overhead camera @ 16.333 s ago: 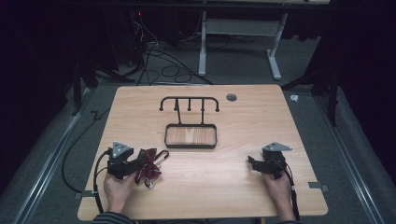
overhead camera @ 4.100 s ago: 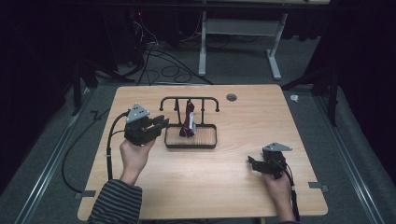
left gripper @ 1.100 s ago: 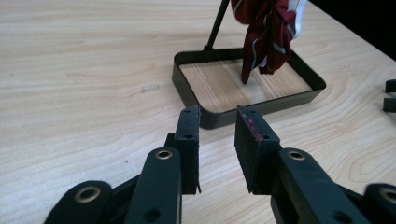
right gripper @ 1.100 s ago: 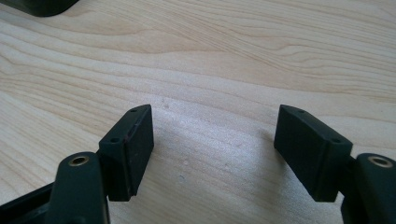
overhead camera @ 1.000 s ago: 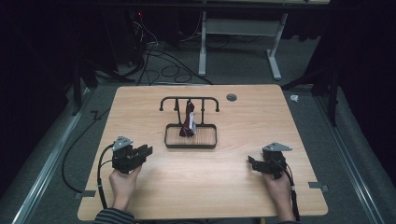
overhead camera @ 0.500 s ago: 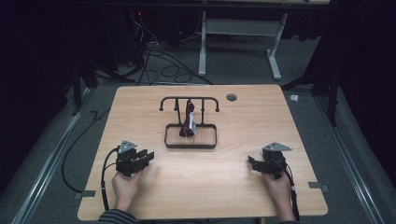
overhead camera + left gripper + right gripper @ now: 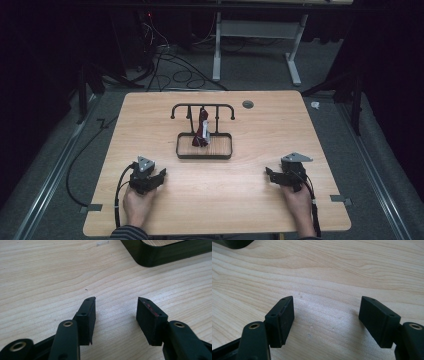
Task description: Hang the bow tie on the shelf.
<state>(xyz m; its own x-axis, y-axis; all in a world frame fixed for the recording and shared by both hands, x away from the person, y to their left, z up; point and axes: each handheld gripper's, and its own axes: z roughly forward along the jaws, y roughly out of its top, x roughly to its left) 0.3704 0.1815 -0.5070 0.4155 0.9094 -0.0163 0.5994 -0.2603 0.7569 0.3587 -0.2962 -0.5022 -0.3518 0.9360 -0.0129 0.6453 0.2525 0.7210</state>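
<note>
Since a second ago, left gripper (image 7: 159, 175) sits lower and nearer my edge of the worktop (image 7: 260, 195), and its jaws have just been opening; nothing lies between them. Right gripper (image 7: 270, 174) keeps its place at the right front of the worktop.

Writing: none readable anywhere. A faint reddish smear shows on the inner edge of one left pad (image 7: 150, 315); I cannot tell what it is.

Hand pose: left hand (image 7: 138, 204) comes in from the near edge, a striped sleeve at the wrist, gripper pointing forward and a little toward the middle, low over the wood. Grey three-cornered plate rides on top. Right hand (image 7: 299, 205) lies likewise at the near right, gripper aimed inward toward the middle.

Jaws: in the left gripper view my jaws stand well apart over bare wood grain, empty. In the right gripper view the jaws stand wide apart, also empty, wood beneath.

Task thing: dark red item (image 7: 202, 131) hangs from the black hook rack (image 7: 202, 107), its lower end reaching into the black-rimmed tray (image 7: 220, 156) at mid-worktop. Well apart from both grippers. A corner of that tray shows at the top of the left gripper view.
</note>
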